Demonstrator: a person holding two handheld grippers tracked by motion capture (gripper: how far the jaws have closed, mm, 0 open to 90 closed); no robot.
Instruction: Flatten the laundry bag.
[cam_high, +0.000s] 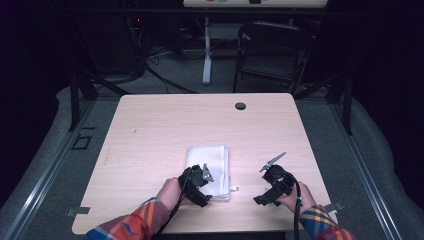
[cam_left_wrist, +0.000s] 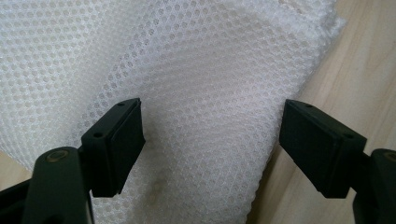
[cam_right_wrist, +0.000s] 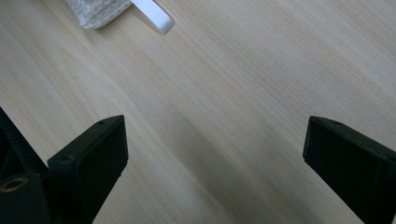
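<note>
High view: one folded white mesh cloth (cam_high: 210, 167) lies on the near middle of a light wooden counter (cam_high: 165, 125), its near left corner under the left tool (cam_high: 202, 186). Left tool, held in the person's left hand (cam_high: 170, 192), sits over that corner; in the left gripper view its jaws stand apart with the mesh cloth (cam_left_wrist: 187, 70) spread between and beyond them, the pads not pressing on the fabric, and bare counter (cam_left_wrist: 355, 70) showing at the right edge. Right tool (cam_high: 270, 187), held in the right hand (cam_high: 300, 197), rests on the counter to the right of the cloth, near but apart from it; in the right gripper view its jaws stand wide open over bare wood with nothing between them. A white strap tab (cam_right_wrist: 154, 14) and a cloth corner (cam_right_wrist: 95, 11) show at the far left of that view. One dark round hole (cam_high: 240, 106) marks the far side of the counter. A dark folding chair (cam_high: 272, 50) stands beyond the counter.
</note>
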